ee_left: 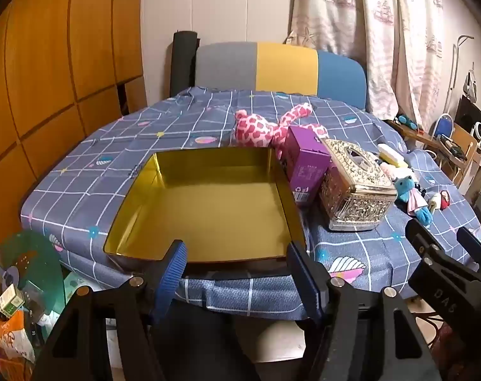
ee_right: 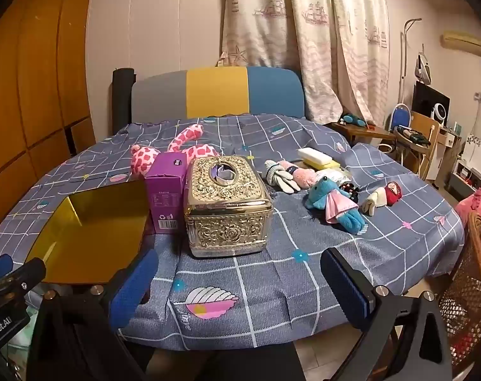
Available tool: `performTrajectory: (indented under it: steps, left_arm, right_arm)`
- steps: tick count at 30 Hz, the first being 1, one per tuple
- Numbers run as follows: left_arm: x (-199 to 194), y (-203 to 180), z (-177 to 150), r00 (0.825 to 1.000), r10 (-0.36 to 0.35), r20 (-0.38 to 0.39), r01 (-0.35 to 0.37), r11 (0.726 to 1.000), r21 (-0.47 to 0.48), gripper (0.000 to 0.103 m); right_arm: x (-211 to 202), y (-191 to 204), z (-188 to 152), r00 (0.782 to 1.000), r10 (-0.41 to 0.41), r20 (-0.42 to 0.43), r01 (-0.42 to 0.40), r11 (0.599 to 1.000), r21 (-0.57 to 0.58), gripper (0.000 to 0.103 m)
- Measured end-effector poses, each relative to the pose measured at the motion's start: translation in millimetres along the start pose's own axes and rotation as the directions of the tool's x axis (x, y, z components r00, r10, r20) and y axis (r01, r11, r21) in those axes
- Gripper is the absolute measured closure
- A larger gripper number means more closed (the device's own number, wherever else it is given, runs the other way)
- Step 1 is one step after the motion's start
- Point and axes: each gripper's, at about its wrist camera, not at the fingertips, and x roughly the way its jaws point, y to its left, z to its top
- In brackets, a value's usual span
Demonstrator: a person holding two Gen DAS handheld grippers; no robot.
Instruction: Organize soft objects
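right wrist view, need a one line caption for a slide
Open right tongs hover over the blue checked tablecloth, facing an ornate gold tissue box and a blue plush toy.

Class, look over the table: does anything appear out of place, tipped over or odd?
Nothing is spilled or damaged. The soft toys lie scattered: the pink spotted plush sprawls behind the purple box, and the blue plush lies on its back right of the ornate tissue box, while the gold tin sits empty.
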Motion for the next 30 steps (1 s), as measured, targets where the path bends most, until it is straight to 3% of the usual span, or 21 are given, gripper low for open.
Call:
performTrajectory:
  steps: [5, 6, 10, 14, 30]
  left_arm:
    - [-2.2, 1.0, -0.7, 1.0, -0.001, -0.001, 0.001, 1.0, 0.0, 0.037]
    - [-4.1, 1.4, -1.3, 1.0, 0.0, 0.003, 0.0, 1.0, -0.001, 0.037]
    - [0.9, 5.0, -25.0, 1.0, 0.003, 0.012, -0.003, 1.0, -0.003, 0.037]
    - [12.2, 2.0, -11.2, 0.999, 0.008, -0.04, -0.008, 1.0, 0.003, 0.037]
    - [14.3, 1.1, -8.1, 0.997, 0.012, -0.07, -0.012, 1.0, 0.009, 0.037]
  right_arm:
    - [-3.8, -0.1, 0.5, 1.0, -0.006, 0.001, 0.006, 1.0, -0.004, 0.0]
    - [-0.3, 1.8, 2.0, 0.999, -0.009, -0.033, 0.009, 1.0, -0.013, 0.0]
    - [2.4, -2.1, -0.4, 1.0, -0.01, -0.027, 0.01, 1.0, -0.008, 0.0]
    - [3.4, -1.8, -0.2, 1.0, -0.013, -0.023, 0.012, 1.0, -0.003, 0.0]
    - [4.4, -1.6, -0.8, 0.999, -0.012, -0.031, 0.012, 1.0, -0.013, 0.0]
